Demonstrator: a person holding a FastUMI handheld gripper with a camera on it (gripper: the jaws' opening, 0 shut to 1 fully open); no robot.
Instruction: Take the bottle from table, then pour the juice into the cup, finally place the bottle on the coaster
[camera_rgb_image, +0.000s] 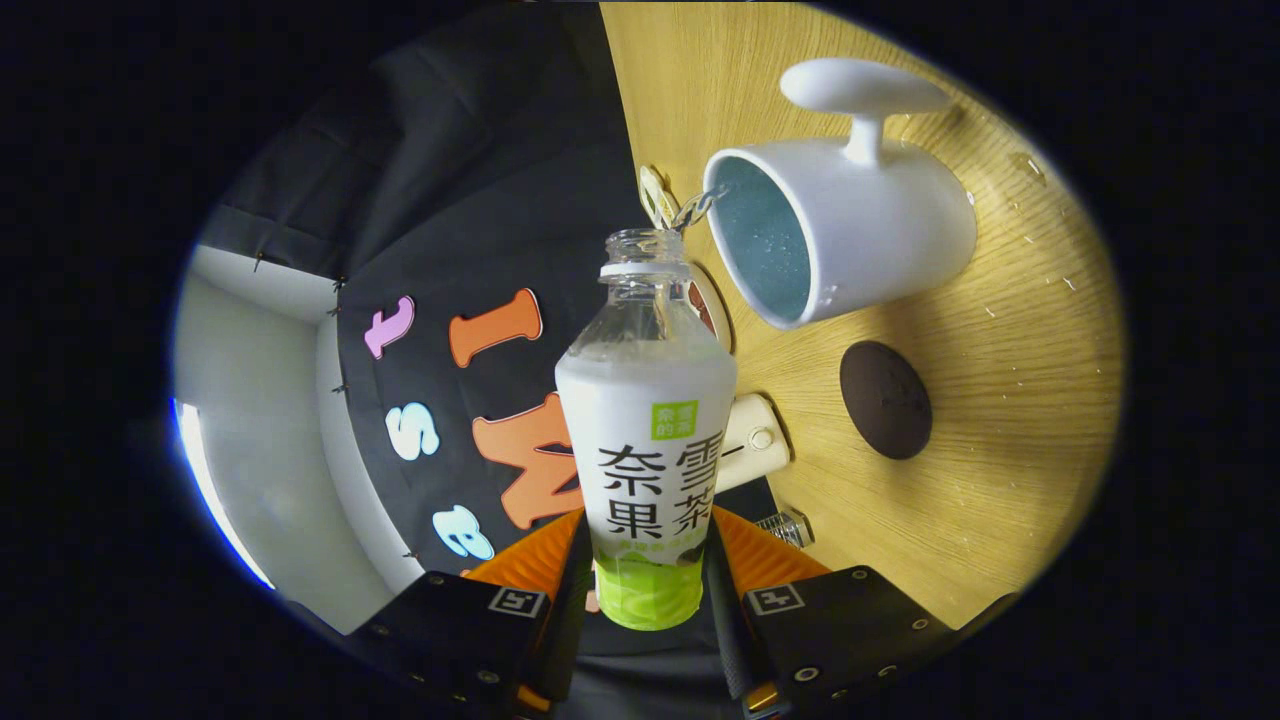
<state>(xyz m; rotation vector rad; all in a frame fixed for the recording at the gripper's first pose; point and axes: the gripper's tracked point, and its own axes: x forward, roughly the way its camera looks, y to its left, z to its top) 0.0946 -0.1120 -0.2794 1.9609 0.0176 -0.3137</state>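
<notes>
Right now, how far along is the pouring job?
Done: the bottle is off the table, gripped between both fingers. In hand: it is tipped, liquid streaming from its mouth into the cup. Left: stand it on the coaster, which is bare.

You hold a clear glossy plastic bottle (645, 420), matt paper-like label. Cup (850, 225): smooth glazed white ceramic, speckled blue inside. Table (1000, 380): grained wood. Coaster (885, 400): dark, matt.

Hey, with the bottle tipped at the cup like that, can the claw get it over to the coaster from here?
Probably yes. The claw is shut on the bottle, which is pouring into the cup. The coaster lies bare on the table beside the cup, with nothing between.
</notes>
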